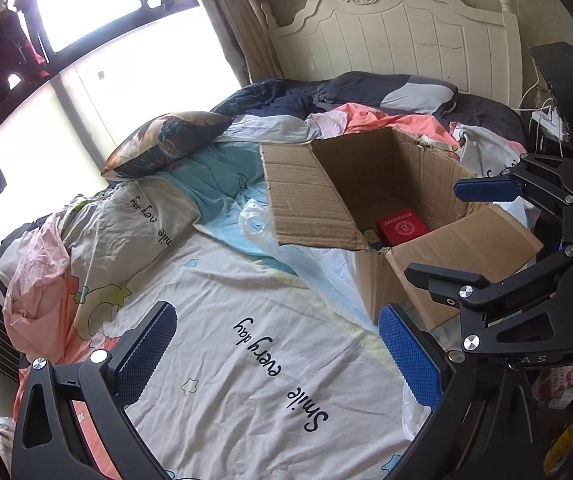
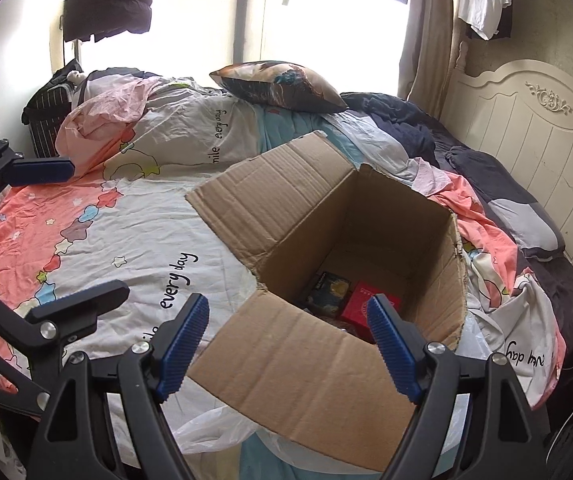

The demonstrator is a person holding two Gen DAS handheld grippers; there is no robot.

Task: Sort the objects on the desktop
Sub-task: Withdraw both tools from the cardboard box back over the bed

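An open cardboard box stands on the bed. At its bottom lie a red box and a dark packet with a yellow print. My right gripper hovers open over the box's near flap, with nothing between its blue pads. In the left wrist view it shows at the right edge, beside the box. My left gripper is open and empty above the printed bedsheet, to the left of the box. The right wrist view catches it at the left edge.
A crumpled plastic bag lies under the box's near corner. A dark printed pillow sits beyond the box, towards the window. Rumpled quilts pile up by the white headboard. White cables hang at the bedside.
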